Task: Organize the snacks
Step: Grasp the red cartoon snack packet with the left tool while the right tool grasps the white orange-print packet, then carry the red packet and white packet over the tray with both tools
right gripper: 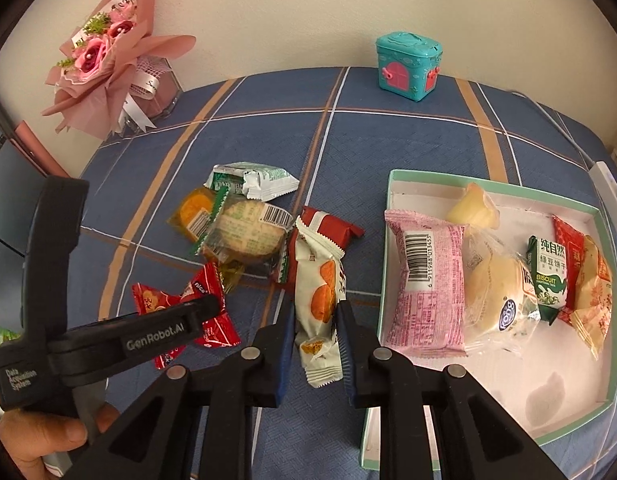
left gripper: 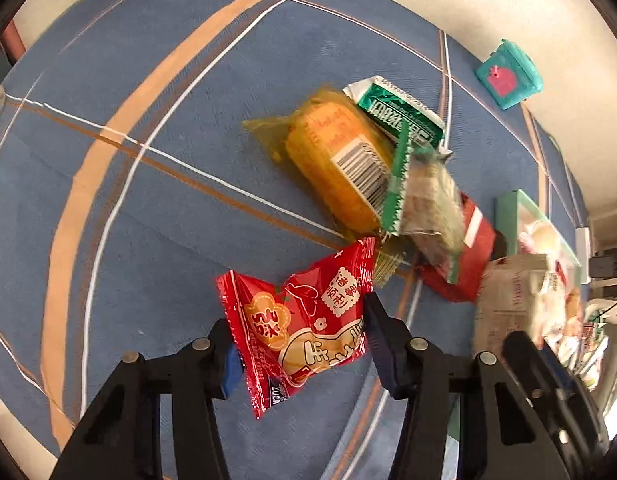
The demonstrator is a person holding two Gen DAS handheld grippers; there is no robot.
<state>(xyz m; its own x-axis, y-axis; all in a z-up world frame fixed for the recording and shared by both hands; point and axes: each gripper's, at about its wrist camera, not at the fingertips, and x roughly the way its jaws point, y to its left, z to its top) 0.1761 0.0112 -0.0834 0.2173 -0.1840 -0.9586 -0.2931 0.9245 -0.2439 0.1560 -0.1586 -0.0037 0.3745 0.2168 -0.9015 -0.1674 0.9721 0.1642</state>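
Left tool [left gripper: 300, 344] clamps red snack packet [left gripper: 304, 320]; right tool [right gripper: 316, 332] grips white snack packet [right gripper: 318, 300] beside snack box [right gripper: 392, 178].

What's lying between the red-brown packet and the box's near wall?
Right wrist view: bare blue tablecloth separates the red-brown packet from the box; nothing lies there.
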